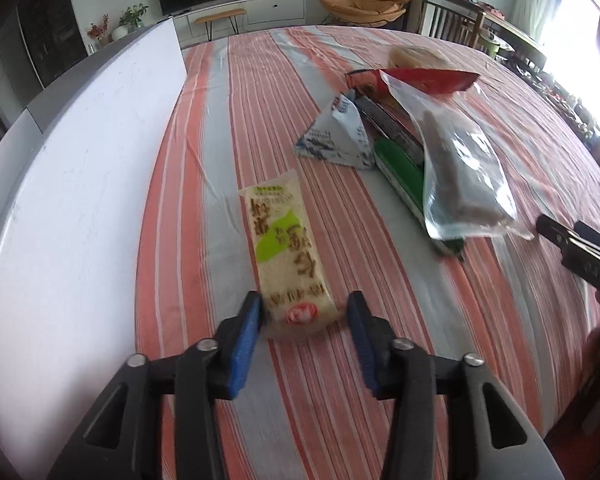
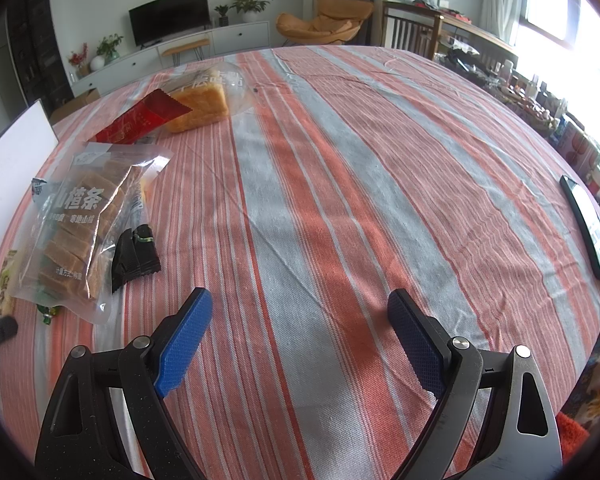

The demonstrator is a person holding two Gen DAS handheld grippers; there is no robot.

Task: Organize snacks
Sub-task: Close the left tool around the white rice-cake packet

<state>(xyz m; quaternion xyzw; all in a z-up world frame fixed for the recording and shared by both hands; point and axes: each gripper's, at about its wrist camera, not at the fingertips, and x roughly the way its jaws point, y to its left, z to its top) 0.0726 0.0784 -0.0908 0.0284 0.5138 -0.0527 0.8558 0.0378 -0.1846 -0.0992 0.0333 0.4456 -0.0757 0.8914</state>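
Left gripper (image 1: 304,312) points steeply down at the striped tablecloth (image 1: 236,128), its blue pads straddling the near end of a pale snack pack with green patches (image 1: 286,256). One pad sits right against the pack's left edge, the other stands a little clear on the right, so the jaws are partly spread and not pinching it. To the far left a white board (image 1: 80,168) lies along the cloth's edge. The pale snack pack lies flat on the cloth, lengthwise away from the camera.

Further right sits a loose heap of snacks: a white-and-blue packet (image 1: 332,136), a green box (image 1: 400,172) beneath a clear bag of brown strips (image 1: 460,152), and a red wrapper (image 1: 428,80) at the far end. Beyond it, in the right wrist view, a clear bag holding a loaf of bread (image 2: 202,100) rests on the cloth.

Right gripper (image 2: 300,328) hangs over bare cloth with its jaws spread wide and nothing between them. A small black packet (image 2: 136,252) lies beside the clear bag, left of this gripper. At the far right edge of the table a dark phone (image 2: 588,228) lies flat.
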